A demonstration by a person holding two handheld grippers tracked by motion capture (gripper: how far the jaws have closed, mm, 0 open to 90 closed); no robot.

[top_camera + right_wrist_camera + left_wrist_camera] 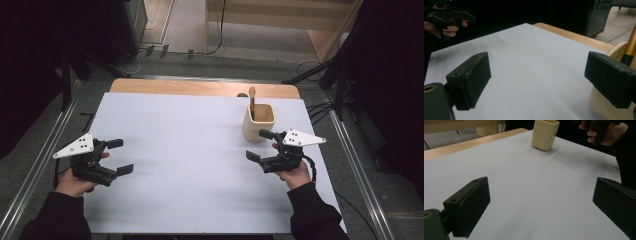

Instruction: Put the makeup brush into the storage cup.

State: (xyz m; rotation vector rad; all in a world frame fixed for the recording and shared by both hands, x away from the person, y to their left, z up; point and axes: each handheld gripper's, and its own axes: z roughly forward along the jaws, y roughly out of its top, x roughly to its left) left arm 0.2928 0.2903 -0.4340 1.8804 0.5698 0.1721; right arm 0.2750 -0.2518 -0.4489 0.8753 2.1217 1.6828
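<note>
Ok so near edge of the table (165,210) first: both my sleeves come in at the bottom corners, one gripper in each hand. Left gripper (120,156) sits over the left side of the white sheet, jaws spread wide, nothing btwn them, just bare sheet underneath. In the left gripper view the two black pads (467,208) stand far apart w/ plain white surface in the gap.

Right gripper (260,145) is over on the right side, jaws also wide, nothing held. It points toward the middle of the table, and its far jaw ends just beside the cup (259,121), can't tell if it's touching, prob not. In the right gripper view the cup's rim and side peek out behind the right-hand pad (610,77).

Farther back: the cup is a cream squarish thing standing upright on the right half of the sheet, near the far edge. A brush (252,102) stands in it, wooden handle up, leaning a bit. Behind that, a strip of bare wood tabletop, then floor w/ cables.
</note>
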